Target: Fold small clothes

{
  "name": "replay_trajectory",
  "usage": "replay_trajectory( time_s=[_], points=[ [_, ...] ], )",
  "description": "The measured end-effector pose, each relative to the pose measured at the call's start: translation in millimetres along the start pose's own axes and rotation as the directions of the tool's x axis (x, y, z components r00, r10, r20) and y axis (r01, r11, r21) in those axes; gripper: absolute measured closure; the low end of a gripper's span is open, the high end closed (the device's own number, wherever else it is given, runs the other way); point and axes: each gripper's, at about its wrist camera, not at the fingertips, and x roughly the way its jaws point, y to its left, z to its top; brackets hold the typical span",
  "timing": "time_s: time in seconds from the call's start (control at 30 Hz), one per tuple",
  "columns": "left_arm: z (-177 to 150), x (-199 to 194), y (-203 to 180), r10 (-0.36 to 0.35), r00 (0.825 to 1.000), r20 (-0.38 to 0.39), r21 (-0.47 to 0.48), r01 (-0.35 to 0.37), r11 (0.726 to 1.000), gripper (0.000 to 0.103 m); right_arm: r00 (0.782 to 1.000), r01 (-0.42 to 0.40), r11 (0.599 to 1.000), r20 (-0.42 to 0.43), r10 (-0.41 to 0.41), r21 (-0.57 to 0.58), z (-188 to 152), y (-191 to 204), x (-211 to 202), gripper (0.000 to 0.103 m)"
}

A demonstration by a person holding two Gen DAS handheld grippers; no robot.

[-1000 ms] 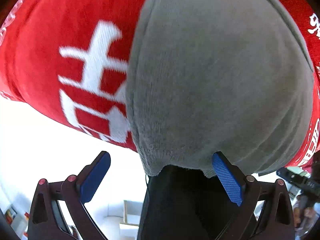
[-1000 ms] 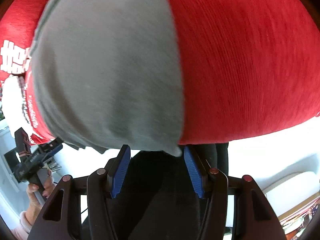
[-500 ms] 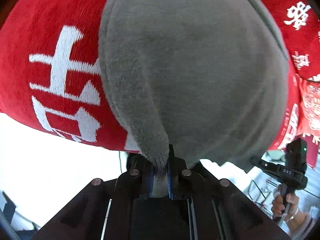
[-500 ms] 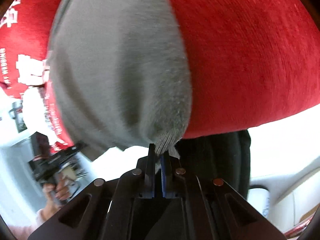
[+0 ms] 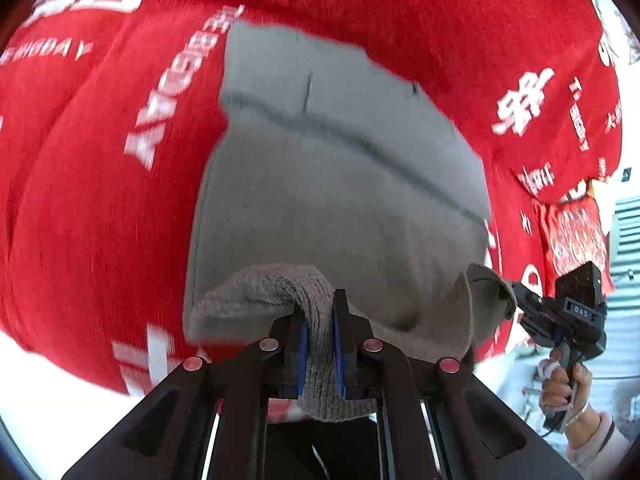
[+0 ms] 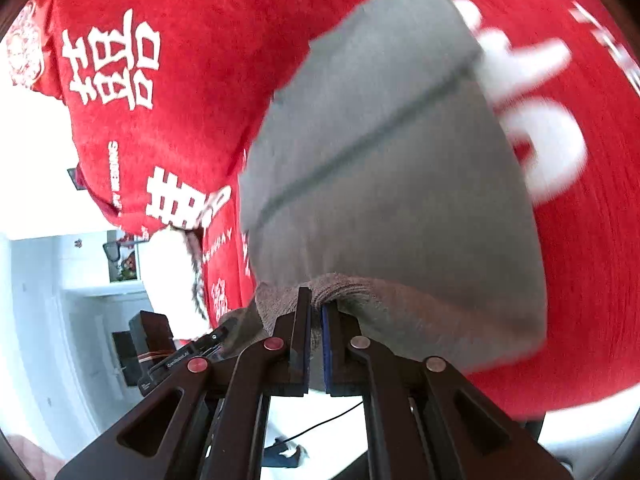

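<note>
Grey knitted fabric is bunching between the blue pads of the left gripper (image 5: 320, 344), which is pinching the near hem of the small grey knit garment (image 5: 340, 208). At 3 o'clock, the right gripper (image 6: 316, 344) is pinching the same hem. Beyond, at 12 o'clock, the garment is lying on the red printed cloth (image 5: 100, 200). Soft, light and limp, it is likely sagging between grips; corner holds suit it best.

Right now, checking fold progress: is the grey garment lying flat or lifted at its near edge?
Lifted at its near edge: the left claw and right claw each pinch the grey garment, curling that edge up off the red cloth.
</note>
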Motion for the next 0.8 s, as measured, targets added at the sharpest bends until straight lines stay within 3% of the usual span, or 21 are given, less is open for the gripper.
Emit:
replay_trajectory(
  time_s=[0.17, 0.37, 0.47, 0.53, 0.57, 0.73, 0.8],
  points=[
    [45.7, 18.5, -22.8, 0.075, 0.997, 0.028, 0.029, -0.076, 0.997, 0.091, 0.999, 0.040, 0.998, 0.029, -0.041, 0.055, 45.2, -7.4, 14.7, 0.098],
    [74.1, 34.1, -29.7, 0.104, 0.993, -0.058, 0.044, -0.101, 0.994, 0.091, 0.998, 0.060, 0.992, 0.020, -0.063, 0.115, 74.0, -23.7, 25.8, 0.098],
    [77.0, 35.1, -28.7, 0.132, 0.987, -0.092, 0.040, -0.129, 0.991, 0.072, 0.997, 0.069, 0.988, 0.008, -0.071, 0.141, 83.7, -31.0, 29.7, 0.097],
    [80.6, 27.5, -31.5, 0.196, 0.979, -0.050, 0.056, -0.194, 0.979, 0.030, 0.997, 0.073, 0.985, 0.005, -0.075, 0.155, 87.9, -36.2, 29.7, 0.094],
    [81.3, 23.0, -32.1, 0.215, 0.976, -0.027, 0.060, -0.213, 0.975, 0.025, 0.997, 0.074, 0.984, 0.004, -0.076, 0.164, 90.1, -37.9, 29.9, 0.094],
    [93.6, 22.7, -37.6, 0.266, 0.964, -0.022, 0.081, -0.264, 0.961, 0.023, 0.994, 0.109, 0.982, -0.008, -0.109, 0.156, 102.6, -35.0, 28.7, 0.093],
    [95.9, 31.3, -44.4, 0.306, 0.952, -0.032, 0.130, -0.299, 0.945, 0.023, 0.986, 0.168, 0.980, -0.013, -0.168, 0.105, 107.4, -25.8, 26.3, 0.073]
  ],
)
